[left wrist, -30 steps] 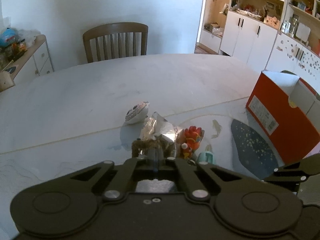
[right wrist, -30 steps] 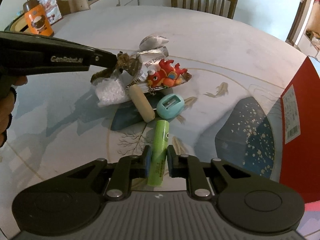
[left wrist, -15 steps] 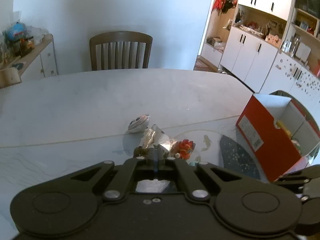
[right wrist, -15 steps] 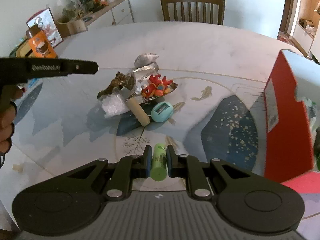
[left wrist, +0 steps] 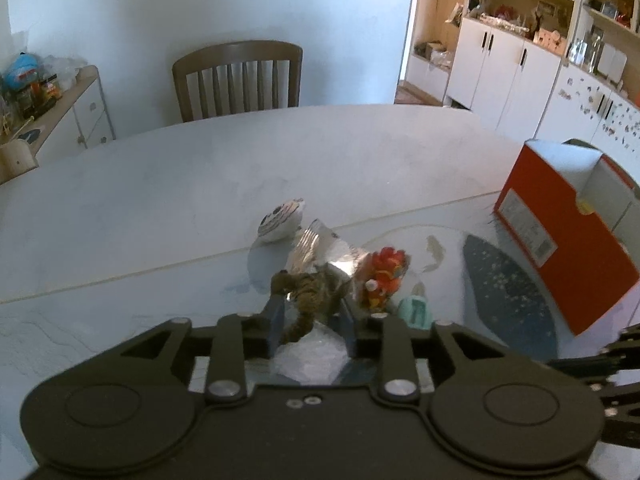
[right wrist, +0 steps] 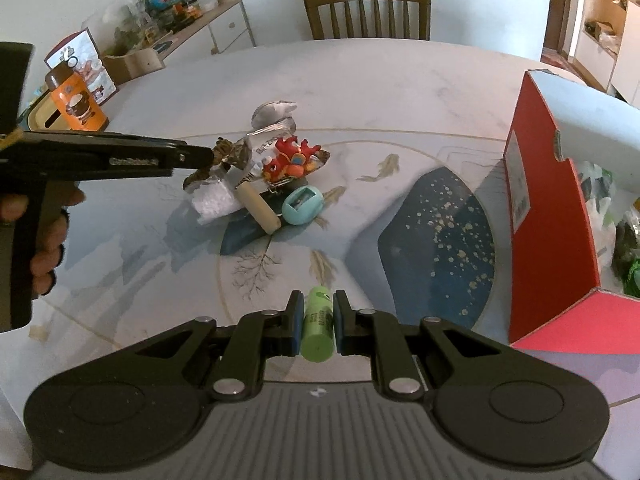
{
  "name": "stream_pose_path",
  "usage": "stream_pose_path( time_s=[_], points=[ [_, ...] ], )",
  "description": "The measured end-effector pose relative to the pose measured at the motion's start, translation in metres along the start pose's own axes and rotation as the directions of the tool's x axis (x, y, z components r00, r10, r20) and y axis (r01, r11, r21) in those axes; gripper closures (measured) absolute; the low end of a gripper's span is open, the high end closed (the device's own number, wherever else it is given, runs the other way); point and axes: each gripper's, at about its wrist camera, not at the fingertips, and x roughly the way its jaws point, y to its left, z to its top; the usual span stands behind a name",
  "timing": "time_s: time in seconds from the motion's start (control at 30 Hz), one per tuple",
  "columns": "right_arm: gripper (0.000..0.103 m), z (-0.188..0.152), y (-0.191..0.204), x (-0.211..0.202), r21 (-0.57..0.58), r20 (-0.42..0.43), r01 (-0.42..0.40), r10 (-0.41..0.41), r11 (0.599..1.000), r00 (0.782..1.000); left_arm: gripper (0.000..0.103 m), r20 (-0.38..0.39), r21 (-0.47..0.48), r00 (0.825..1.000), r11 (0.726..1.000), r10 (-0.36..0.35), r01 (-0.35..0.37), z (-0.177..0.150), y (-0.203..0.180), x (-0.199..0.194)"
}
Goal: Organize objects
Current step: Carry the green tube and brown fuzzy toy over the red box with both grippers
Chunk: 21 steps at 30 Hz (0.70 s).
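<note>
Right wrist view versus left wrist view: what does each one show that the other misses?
Only the right wrist view shows the green tube clamped in the right gripper, the beige stick and the orange bottle. Only the left shows the white cupboards and the left gripper open around the brown toy. Both show the red toy, teal sharpener, red box and chair.

A home dining room: a wooden chair (left wrist: 238, 76) at a round bench (left wrist: 200, 184), white cupboards (left wrist: 504, 76) with cluttered shelves, a toy-strewn sideboard (right wrist: 188, 28).
</note>
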Motion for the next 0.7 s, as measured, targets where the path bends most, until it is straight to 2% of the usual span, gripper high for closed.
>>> stream_pose_path(
  time_s=[0.23, 0.4, 0.7],
  points=[
    [0.088, -0.004, -0.005, -0.003, 0.018, 0.002, 0.011, -0.011, 1.000, 1.000, 0.078, -0.032, 0.051, 0.999, 0.999, 0.006, -0.005, -0.002, -0.005, 0.017],
    [0.088, -0.006, -0.008, -0.005, 0.029, 0.005, 0.014, -0.014, 0.999, 1.000, 0.091, -0.041, 0.040, 0.999, 0.999, 0.006, -0.004, 0.001, -0.003, 0.023],
    [0.088, -0.005, -0.011, -0.014, 0.045, 0.023, 0.005, -0.006, 0.999, 1.000, 0.091, -0.013, 0.019, 1.000, 1.000, 0.004, -0.004, 0.005, 0.000, 0.010]
  ],
)
